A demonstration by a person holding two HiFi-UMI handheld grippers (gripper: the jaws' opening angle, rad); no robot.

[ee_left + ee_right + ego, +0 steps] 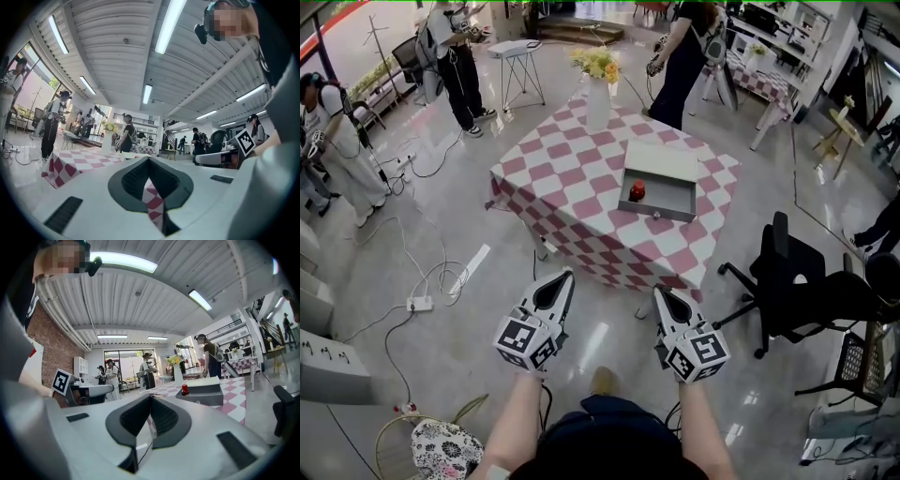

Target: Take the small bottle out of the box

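Grippers two: left gripper, right gripper, both pinched together, empty. One box twelve o'clock, one small bottle inside.

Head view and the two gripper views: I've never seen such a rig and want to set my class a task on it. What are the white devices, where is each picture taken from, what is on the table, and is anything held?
A person holds a tool in each hand: the left gripper and the right gripper, each with two jaws and a marker cube. The head view comes from a camera on the person's head, looking down. Each gripper view comes from a camera on that tool, looking along its jaws. Ahead stands a table with a checked cloth. On it are a vase of flowers and an open grey box with a small red bottle inside. Both pairs of jaws are closed and hold nothing.
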